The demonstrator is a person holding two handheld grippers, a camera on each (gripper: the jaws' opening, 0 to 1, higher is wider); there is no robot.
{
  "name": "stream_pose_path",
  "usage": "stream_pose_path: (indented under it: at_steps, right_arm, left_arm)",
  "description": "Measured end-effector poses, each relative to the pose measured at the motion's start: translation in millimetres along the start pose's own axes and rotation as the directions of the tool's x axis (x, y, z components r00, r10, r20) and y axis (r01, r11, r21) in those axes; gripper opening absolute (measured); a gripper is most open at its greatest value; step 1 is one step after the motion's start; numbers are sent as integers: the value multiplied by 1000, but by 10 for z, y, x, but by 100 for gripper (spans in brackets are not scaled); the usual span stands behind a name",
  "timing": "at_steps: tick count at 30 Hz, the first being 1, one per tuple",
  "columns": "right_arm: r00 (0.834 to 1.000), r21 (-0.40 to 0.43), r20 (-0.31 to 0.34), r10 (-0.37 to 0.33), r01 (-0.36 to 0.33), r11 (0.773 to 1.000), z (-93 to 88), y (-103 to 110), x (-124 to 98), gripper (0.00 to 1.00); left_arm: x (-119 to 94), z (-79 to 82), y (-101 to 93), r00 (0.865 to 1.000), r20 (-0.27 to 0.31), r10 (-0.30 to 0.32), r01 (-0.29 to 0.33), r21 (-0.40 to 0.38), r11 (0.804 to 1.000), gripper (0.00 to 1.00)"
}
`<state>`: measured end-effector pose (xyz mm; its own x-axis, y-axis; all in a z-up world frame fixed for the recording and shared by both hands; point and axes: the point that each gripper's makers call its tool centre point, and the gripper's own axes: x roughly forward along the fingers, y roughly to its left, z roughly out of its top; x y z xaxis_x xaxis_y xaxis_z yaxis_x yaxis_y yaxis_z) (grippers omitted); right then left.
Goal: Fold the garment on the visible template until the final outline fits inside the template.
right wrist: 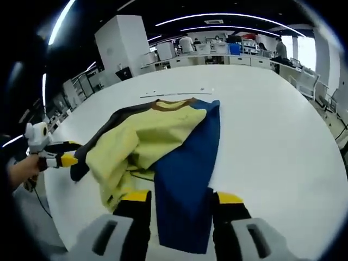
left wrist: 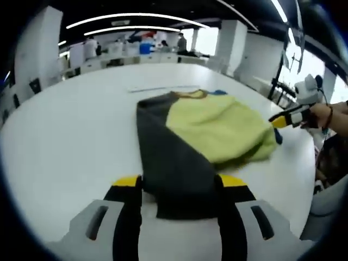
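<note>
Two grippers, the left gripper (left wrist: 179, 190) closed on the dark grey sleeve and the right gripper (right wrist: 176, 204) closed on the blue sleeve, hold a yellow-bodied garment (right wrist: 147, 136) lying on a white table (right wrist: 272, 136).

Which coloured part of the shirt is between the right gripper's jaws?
The blue sleeve. It runs down between the right gripper jaws, while the yellow middle part lies beside it.

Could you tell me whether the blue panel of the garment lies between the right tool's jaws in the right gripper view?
Yes, the garment's blue panel runs down between the two black, yellow-tipped jaws of the right tool.
</note>
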<state>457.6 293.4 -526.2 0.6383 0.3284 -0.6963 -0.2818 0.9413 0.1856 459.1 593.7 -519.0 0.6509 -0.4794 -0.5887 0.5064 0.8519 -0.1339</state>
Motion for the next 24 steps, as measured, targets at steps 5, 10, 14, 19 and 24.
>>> stream_pose_path:
  at_steps: [5, 10, 14, 19, 24]
  right_arm:
    - [999, -3, 7, -31, 31, 1000, -53, -71, 20, 32]
    - [998, -3, 13, -54, 54, 999, -70, -112, 23, 27]
    - [998, -13, 19, -67, 67, 998, -66, -136, 39, 23]
    - [997, -28, 20, -77, 78, 997, -71, -150, 54, 15]
    - [997, -37, 31, -75, 76, 996, -47, -134, 90, 5]
  left_arm:
    - [25, -52, 22, 1000, -4, 10, -10, -32, 999, 33]
    - [55, -73, 30, 1000, -7, 15, -15, -47, 999, 26]
    - [74, -94, 51, 1000, -10, 24, -24, -48, 999, 21]
    - [80, -108, 110, 999, -9, 37, -38, -57, 998, 12]
    - [92, -121, 127, 999, -7, 45, -46, -65, 997, 5]
